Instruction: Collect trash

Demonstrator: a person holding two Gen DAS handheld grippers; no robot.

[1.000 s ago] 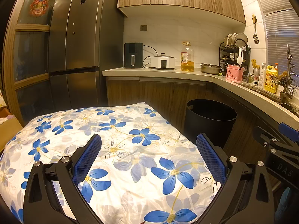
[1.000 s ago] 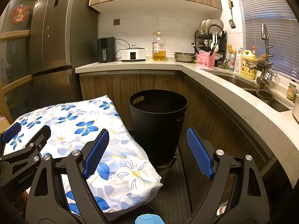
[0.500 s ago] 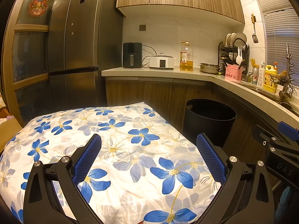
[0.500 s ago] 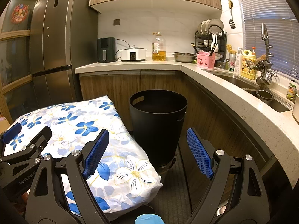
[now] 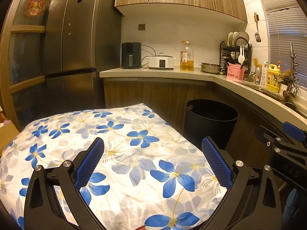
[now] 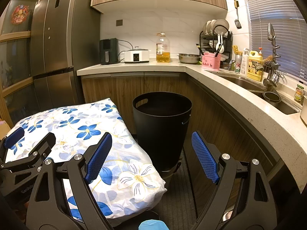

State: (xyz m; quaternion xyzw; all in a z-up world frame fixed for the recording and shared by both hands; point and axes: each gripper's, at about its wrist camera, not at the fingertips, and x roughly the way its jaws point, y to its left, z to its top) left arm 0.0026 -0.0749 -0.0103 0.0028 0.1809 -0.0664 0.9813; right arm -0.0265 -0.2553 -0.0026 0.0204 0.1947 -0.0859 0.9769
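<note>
Trash itself is barely in view: no loose litter shows on the flowered cloth [image 5: 134,153] or on the floor mat [image 6: 178,197]. Only candidates are a red scrap [image 5: 141,227] at the bottom edge of the left wrist view and a pale blue rounded thing [image 6: 152,225] at the bottom edge of the right wrist view; both are cut off, so what they are can't be told.

Bin [image 6: 162,126]: black, open top, standing on the floor between the cloth-covered surface and the curved kitchen bench [image 6: 239,103]. Looks empty, though the inside is dark.

Left gripper [image 5: 153,164]: fingers wide apart, nothing between them, hanging over the cloth. Right gripper [image 6: 151,157]: fingers wide apart, empty, pointed at the bin's lower wall.

Step in hand, as I read it: locate the first piece.
- Tilt both cameras down; the likely targets sit below the frame edge.
- Approach each piece from above, one finger either side, and close on the piece alone, not on the cloth under it.
- Bin is nearer the right gripper, so drops go that side; carry over the rim before releasing.
- Keep the grippers apart; they sit close side by side.
</note>
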